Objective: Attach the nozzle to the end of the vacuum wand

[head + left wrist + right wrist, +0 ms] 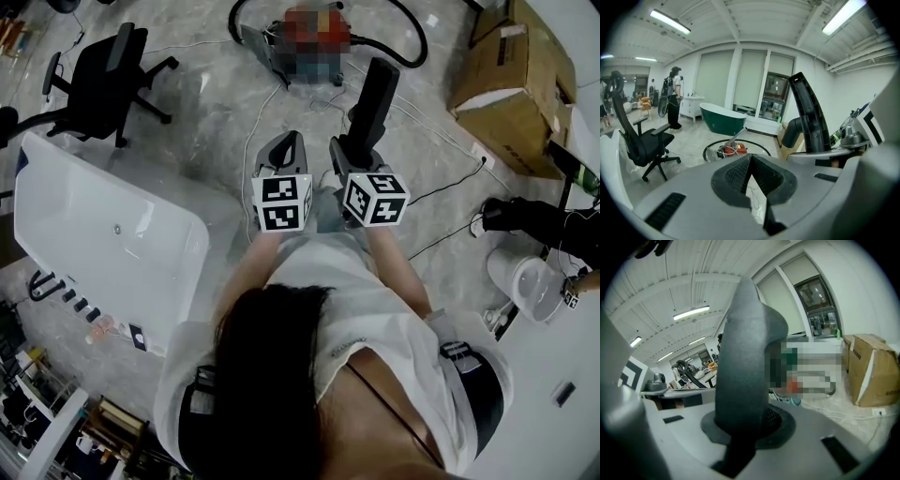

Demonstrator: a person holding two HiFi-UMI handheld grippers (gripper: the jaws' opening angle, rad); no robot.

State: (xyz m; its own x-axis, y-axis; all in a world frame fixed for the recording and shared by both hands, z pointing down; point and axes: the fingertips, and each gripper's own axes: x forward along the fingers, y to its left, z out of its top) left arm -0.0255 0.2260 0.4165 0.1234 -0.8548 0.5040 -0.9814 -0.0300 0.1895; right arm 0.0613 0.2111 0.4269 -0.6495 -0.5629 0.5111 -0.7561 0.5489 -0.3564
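My right gripper (359,142) is shut on a black vacuum nozzle (375,92), which sticks up and forward out of its jaws. In the right gripper view the nozzle (743,357) fills the middle and stands between the pads of that gripper (745,437). My left gripper (284,142) is shut with nothing in it; its pads meet (750,164), and the nozzle (808,117) shows to its right. Ahead on the floor lies the red vacuum cleaner (731,151) with its metal wand (735,138) slanting up and a black hose (412,42) looped round it.
A white bathtub (112,234) stands at my left and a black office chair (103,66) beyond it. Cardboard boxes (511,84) sit at the right. Cables (441,131) cross the floor. A green tub (724,119) and a standing person (674,98) are far off.
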